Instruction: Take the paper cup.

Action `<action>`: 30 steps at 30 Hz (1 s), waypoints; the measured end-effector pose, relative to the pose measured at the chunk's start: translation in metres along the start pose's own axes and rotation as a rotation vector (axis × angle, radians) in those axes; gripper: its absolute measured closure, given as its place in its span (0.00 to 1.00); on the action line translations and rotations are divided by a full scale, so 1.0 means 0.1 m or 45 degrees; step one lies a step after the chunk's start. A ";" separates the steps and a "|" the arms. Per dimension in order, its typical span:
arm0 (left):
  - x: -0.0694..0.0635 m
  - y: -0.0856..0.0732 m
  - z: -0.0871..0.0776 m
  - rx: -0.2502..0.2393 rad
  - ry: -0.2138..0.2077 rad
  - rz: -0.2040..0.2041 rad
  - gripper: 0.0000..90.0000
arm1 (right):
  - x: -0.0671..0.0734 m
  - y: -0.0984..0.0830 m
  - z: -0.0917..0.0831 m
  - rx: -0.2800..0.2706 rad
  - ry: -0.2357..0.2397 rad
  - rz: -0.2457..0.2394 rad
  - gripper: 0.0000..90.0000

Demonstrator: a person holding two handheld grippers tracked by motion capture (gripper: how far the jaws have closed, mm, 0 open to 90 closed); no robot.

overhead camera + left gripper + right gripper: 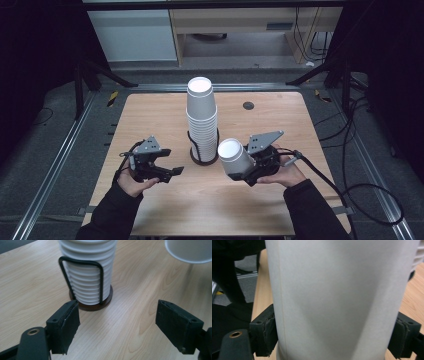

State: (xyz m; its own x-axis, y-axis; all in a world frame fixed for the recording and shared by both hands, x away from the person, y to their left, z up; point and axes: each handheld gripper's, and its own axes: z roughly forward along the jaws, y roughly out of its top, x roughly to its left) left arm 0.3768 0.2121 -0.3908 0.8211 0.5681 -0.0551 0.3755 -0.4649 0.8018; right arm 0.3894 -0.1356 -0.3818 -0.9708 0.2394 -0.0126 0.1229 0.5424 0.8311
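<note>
From the high view, the right tool [250, 167] pinches a single white paper cup [235, 157], tilted with its open mouth up and toward the left, just right of the cup stack [201, 117]. That stack stands upright in a black wire holder [204, 150] at the bench [150, 115] middle. The left tool [167, 162] hovers left of the holder, spread, nothing between its jaws.

In the left gripper view, the left tool [117, 322] is spread wide above bare wood, the holder's round base [93, 305] just beyond, the held cup's rim [188, 251] at far right.

In the right gripper view, the right tool [334, 337] has its pads pressed on both sides of the cup [337, 295].
</note>
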 end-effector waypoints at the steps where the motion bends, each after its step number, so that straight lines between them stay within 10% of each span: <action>1: -0.01 0.02 0.01 -0.001 -0.018 0.003 0.20 | 0.00 0.01 0.01 0.005 0.008 -0.007 0.17; 30: -0.34 0.45 0.25 -0.011 -0.260 0.182 0.16 | -0.02 0.10 0.28 0.188 0.137 -0.077 0.17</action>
State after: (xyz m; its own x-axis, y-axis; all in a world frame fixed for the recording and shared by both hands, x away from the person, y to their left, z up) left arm 0.3764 0.1545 -0.3683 0.9357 0.3477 -0.0592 0.2464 -0.5243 0.8151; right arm 0.3981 -0.1080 -0.3888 -0.9928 0.1195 0.0062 0.0849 0.6674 0.7399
